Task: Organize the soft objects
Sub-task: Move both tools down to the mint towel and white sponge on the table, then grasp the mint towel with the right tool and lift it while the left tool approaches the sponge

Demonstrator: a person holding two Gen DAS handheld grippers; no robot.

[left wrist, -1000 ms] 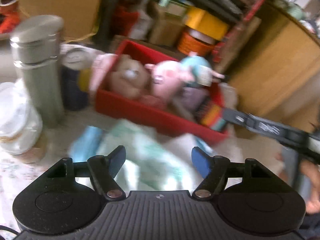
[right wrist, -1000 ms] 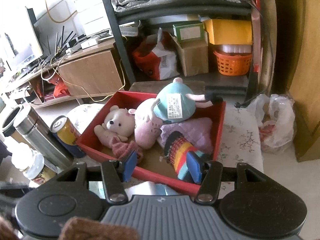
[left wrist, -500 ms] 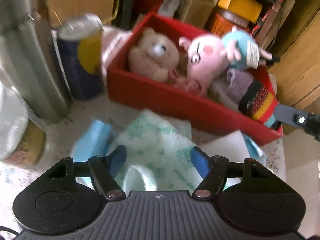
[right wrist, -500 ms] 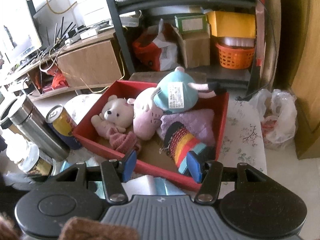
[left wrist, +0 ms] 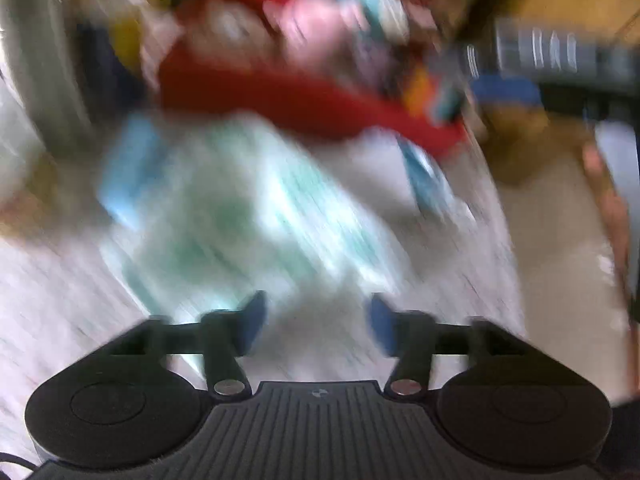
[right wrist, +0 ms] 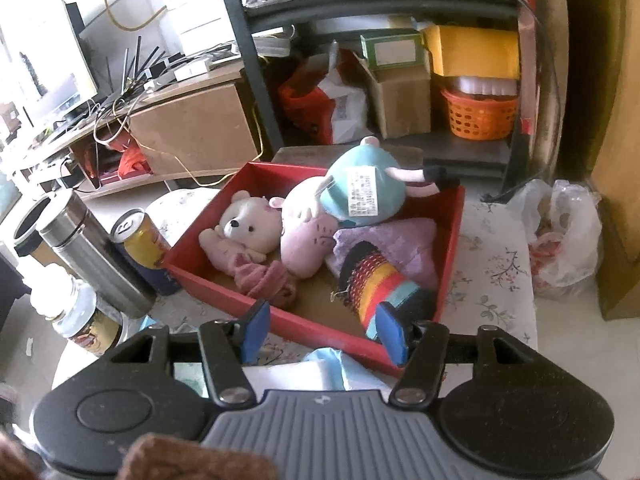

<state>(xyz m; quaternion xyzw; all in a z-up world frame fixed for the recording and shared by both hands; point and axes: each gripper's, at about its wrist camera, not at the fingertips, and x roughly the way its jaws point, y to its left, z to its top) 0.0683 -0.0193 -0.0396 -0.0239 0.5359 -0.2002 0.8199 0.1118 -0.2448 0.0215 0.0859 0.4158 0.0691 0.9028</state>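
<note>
A red box [right wrist: 208, 224] holds a cream bear [right wrist: 248, 228], a pink pig plush in a teal dress [right wrist: 360, 196], a purple cloth [right wrist: 400, 244], a striped knit piece [right wrist: 380, 280] and a pink knit piece [right wrist: 264, 280]. My right gripper [right wrist: 322, 320] hovers over the box's near wall, its jaws opening with nothing between them. The left wrist view is badly blurred. There a white cloth with green print [left wrist: 248, 216] lies in front of the red box [left wrist: 280, 104]. My left gripper [left wrist: 316, 320] hangs low over that cloth, jaws opening and empty.
Left of the box stand a steel flask [right wrist: 92, 252], a yellow and blue can [right wrist: 144, 244] and a jar [right wrist: 76, 312]. A plastic bag [right wrist: 560, 240] lies on the floor to the right. A shelf behind carries cardboard boxes and an orange basket [right wrist: 480, 116].
The left gripper has dropped closer to the printed cloth and is moving fast, so its view blurs. The right gripper has stayed in place and its jaws have spread a little.
</note>
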